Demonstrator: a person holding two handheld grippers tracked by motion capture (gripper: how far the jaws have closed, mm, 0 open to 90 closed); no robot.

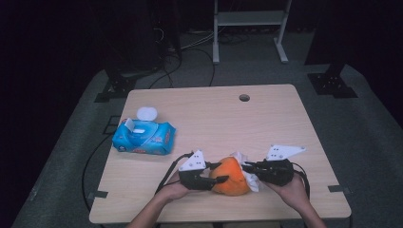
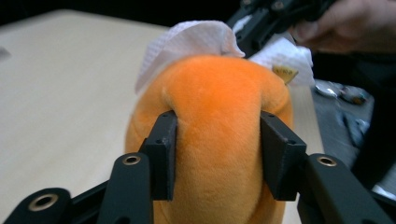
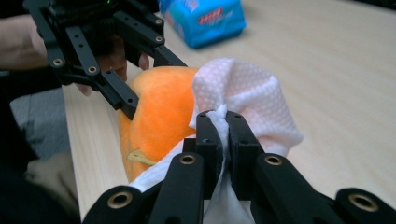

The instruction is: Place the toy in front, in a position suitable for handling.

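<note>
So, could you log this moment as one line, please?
left gripper: grips orange plush | right gripper: grips white wipe against plush

Orange toy (image 2: 219,140): matt short-pile plush; white wipe (image 3: 243,93): dimpled, embossed cloth-like paper; table (image 1: 266,123): smooth pale wood-grain; wipes pack (image 1: 144,137): glossy plastic.

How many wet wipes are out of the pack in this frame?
1. A white wipe is pinched in the right hand-held gripper, draped against the orange plush toy near the table's front edge. More may sit inside the blue wipes pack at the left.
</note>
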